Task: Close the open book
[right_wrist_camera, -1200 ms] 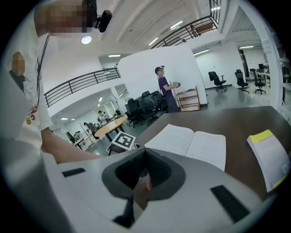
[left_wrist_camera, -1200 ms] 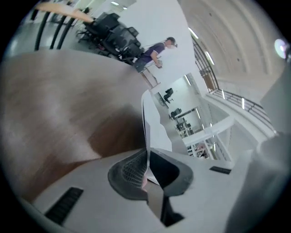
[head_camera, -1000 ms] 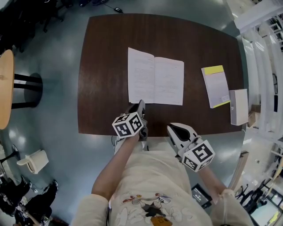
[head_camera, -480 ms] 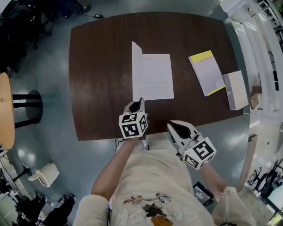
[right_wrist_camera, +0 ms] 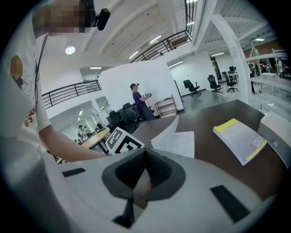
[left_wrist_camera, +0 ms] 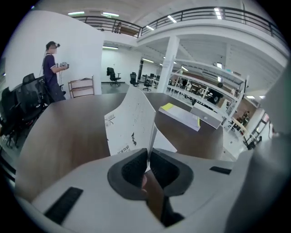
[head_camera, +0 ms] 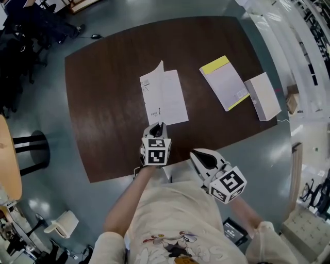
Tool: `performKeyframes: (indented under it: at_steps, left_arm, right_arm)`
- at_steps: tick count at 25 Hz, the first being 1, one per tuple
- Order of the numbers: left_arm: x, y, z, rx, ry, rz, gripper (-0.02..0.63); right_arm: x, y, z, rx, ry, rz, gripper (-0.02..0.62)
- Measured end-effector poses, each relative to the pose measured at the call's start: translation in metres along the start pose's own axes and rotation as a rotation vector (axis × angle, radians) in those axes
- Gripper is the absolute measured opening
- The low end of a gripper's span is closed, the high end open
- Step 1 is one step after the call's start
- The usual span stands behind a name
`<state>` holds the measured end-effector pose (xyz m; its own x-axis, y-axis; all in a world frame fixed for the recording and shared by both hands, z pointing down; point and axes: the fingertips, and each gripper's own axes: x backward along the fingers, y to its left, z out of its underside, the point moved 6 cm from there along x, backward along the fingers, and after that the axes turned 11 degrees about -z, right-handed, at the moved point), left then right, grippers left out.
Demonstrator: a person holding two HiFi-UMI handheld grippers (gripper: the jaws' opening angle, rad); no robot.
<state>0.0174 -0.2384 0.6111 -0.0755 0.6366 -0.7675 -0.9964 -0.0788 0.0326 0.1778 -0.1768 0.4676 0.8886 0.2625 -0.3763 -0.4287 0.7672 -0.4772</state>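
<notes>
The right gripper (right_wrist_camera: pixel 144 154) has its two jaws shut tight, with nothing in between. Just past its tips, the white book (right_wrist_camera: pixel 182 143) lies on the dark table (right_wrist_camera: pixel 204 119), with one page sticking up. A marker cube (right_wrist_camera: pixel 122 142) sits ahead to the left. A yellow-edged book (right_wrist_camera: pixel 241 136) lies ahead to the right.

Open-plan office hall: mezzanine railing (left_wrist_camera: pixel 218 10), swivel chairs (left_wrist_camera: pixel 111 74), conference table (head_camera: pixel 103 103), polished floor (head_camera: pixel 51 121).

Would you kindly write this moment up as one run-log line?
task: close book | book: cover raised partway | left hand-held gripper: shut on cover edge | right hand-held gripper: shut, empty
</notes>
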Motion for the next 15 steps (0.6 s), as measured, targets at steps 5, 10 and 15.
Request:
performKeyframes:
  at_steps: [5, 10, 15]
  left_arm:
    - [-0.022, -0.020, 0.001, -0.152, 0.069, 0.048, 0.029]
    - [-0.043, -0.037, 0.004, -0.267, 0.130, 0.132, 0.068]
    - [-0.051, -0.051, 0.015, -0.343, 0.177, 0.241, 0.132]
  right_arm:
    - [0.006, -0.007, 0.002, -0.025, -0.012, 0.039, 0.002]
    - [0.010, -0.011, 0.007, -0.040, -0.011, 0.065, 0.002]
    - [0.016, -0.013, 0.011, -0.045, 0.005, 0.088, 0.002]
